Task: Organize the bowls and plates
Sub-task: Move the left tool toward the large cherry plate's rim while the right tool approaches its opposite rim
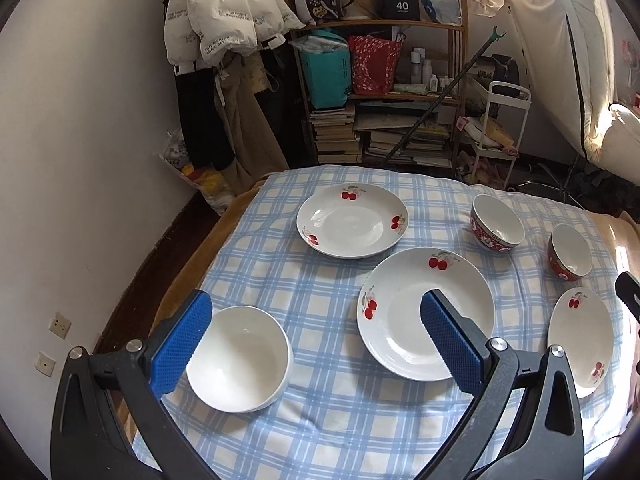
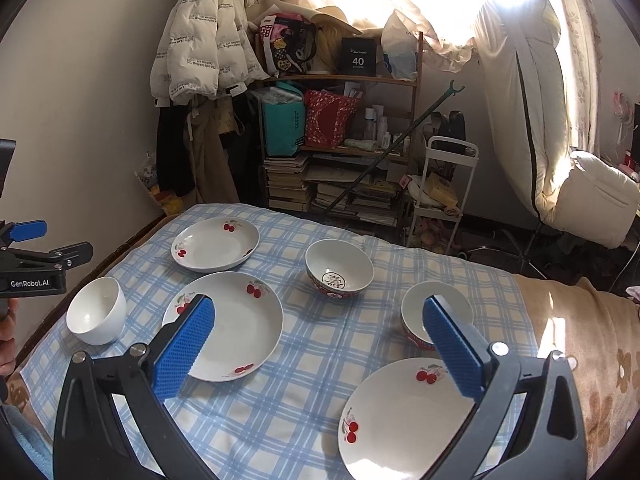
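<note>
Three white cherry-print plates lie on the blue checked cloth: a far plate [image 1: 352, 220] [image 2: 216, 243], a middle plate [image 1: 400, 312] [image 2: 240, 324] and a near-right plate [image 1: 580, 340] [image 2: 400, 416]. A plain white bowl [image 1: 240, 360] [image 2: 96, 310] sits near left. Two red-patterned bowls stand at the right, one farther [image 1: 496, 222] [image 2: 339, 268], one nearer [image 1: 570, 252] [image 2: 416, 312]. My left gripper [image 1: 316, 336] is open and empty, above the cloth between the white bowl and the middle plate. My right gripper [image 2: 318, 340] is open and empty, between the middle plate and the near red bowl.
The cloth [image 1: 320, 420] covers a table with a brown blanket at its right edge [image 2: 580, 320]. Behind stand a cluttered bookshelf [image 1: 380, 92], a hanging white jacket [image 1: 224, 8], a white trolley [image 2: 444, 184] and a leaning pole [image 2: 384, 156]. The wall is at left.
</note>
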